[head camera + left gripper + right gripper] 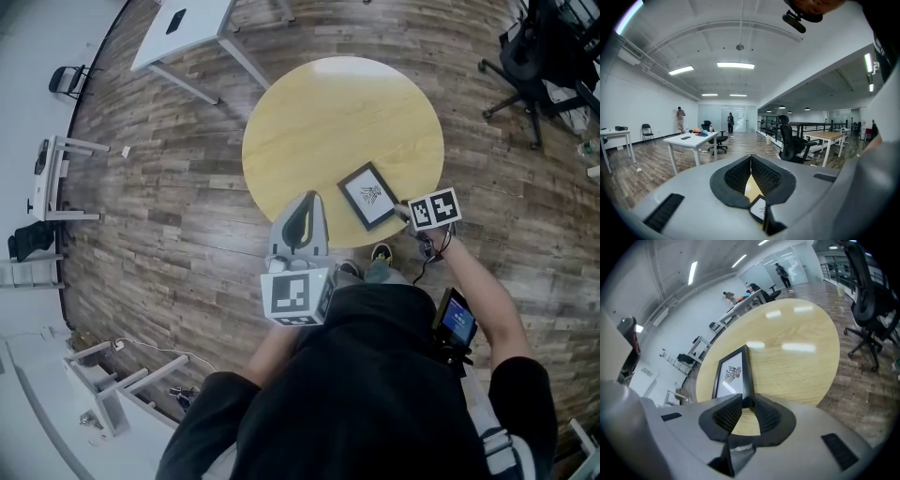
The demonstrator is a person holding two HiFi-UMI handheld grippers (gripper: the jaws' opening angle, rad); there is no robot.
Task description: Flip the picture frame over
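Observation:
The picture frame [368, 195] has a black border and lies flat, print side up, on the round wooden table [319, 122] near its front right edge. My right gripper [404, 209] reaches down at the frame's near right corner. In the right gripper view that corner of the frame [731, 373] sits between the jaws of the right gripper [747, 400], and I see no gap at either pad. My left gripper [309, 198] hovers over the table's near edge, left of the frame, touching nothing. In the left gripper view the left gripper's [751, 157] tips meet, shut and empty.
The table stands on a wood floor. A white desk [183, 28] is at the back left and black office chairs [525, 66] at the back right. The left gripper view shows another white table [689, 140], a chair [790, 140] and two people far off.

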